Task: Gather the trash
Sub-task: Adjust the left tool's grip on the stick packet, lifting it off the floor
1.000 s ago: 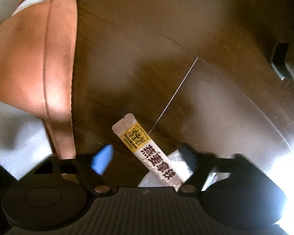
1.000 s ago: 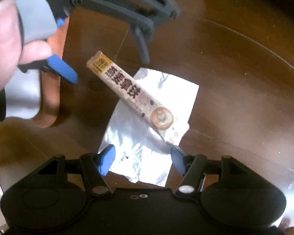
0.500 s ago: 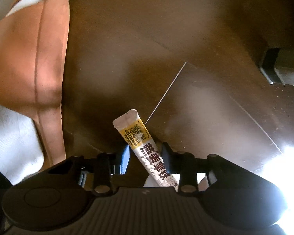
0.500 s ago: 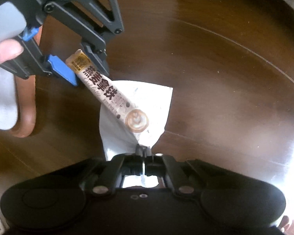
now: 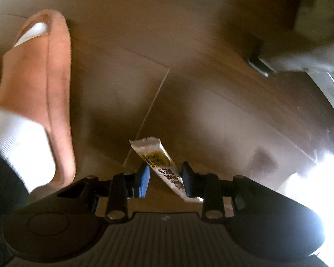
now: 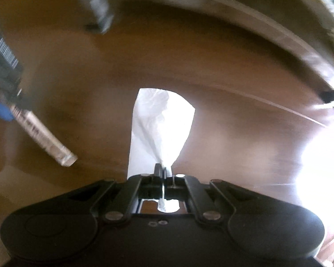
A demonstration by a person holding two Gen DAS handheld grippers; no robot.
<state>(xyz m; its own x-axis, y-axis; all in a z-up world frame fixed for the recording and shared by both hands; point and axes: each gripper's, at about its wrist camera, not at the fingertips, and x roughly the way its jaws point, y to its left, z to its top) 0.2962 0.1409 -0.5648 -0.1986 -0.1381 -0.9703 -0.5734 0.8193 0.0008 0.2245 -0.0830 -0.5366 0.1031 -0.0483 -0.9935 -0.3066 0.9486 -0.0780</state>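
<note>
Your left gripper (image 5: 163, 178) grasps the coffee sachet (image 5: 160, 162), pointing toward 11 o'clock. Only the right view shows your right gripper (image 6: 163, 173) clenched on the white wrapper (image 6: 158, 124). Farther off at 9 o'clock, your slipper (image 5: 40, 84) on the wooden floor (image 5: 211, 89).

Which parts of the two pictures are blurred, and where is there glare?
Left wrist view: glare whitens the lower right floor; the slipper is slightly soft. Right wrist view: strong motion blur smears the coffee sachet; the white wrapper stays fairly sharp; glare at right.
</note>
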